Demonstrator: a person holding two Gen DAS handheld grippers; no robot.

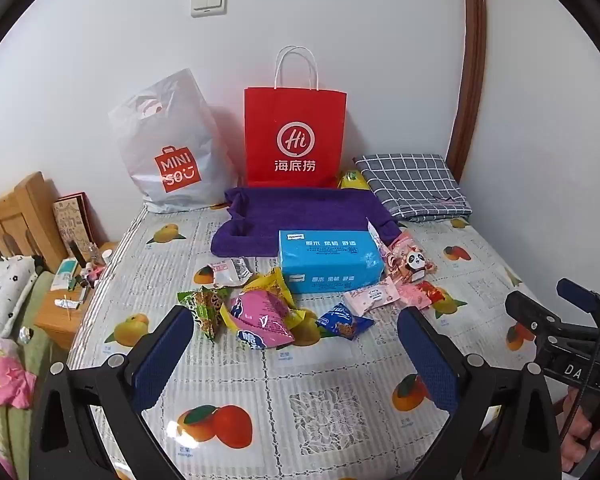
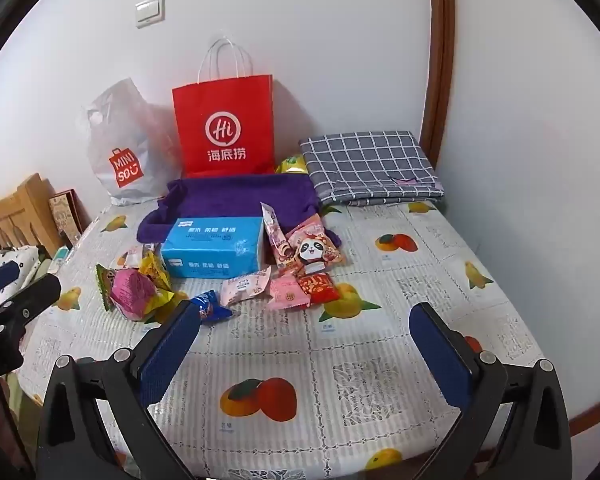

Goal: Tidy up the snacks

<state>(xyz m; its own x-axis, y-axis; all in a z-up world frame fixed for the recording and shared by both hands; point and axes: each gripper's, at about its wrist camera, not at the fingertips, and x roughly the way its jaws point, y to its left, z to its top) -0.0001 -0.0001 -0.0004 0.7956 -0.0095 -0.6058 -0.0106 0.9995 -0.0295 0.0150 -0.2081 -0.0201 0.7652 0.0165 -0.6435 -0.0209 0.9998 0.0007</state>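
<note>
Red paper bag (image 1: 295,136) stands upright against the wall beside a white plastic bag (image 1: 168,148), both behind a purple towel (image 1: 300,212); their position at the back suggests they serve as receptacles, though nothing confirms it. Snack packets lie loose on the fruit-print tablecloth (image 1: 300,400) around a blue tissue pack (image 1: 328,260): a pink packet (image 1: 260,316), green packet (image 1: 204,304) and small blue packet (image 1: 342,320) to its near left, a panda packet (image 1: 414,262) and red packet (image 2: 318,286) to its right. None is sorted yet. Left gripper (image 1: 296,344) hovers over the cloth just short of the pink and blue packets, jaws spread wide and empty. Right gripper (image 2: 306,344) hangs likewise wide and empty, over bare cloth nearer the red packet. Left view alone shows the bedside stand (image 1: 72,304) with small clutter and the right tool's body at the frame edge. Right view alone shows the table's right-hand edge and exposes the panda packet more fully.
</note>
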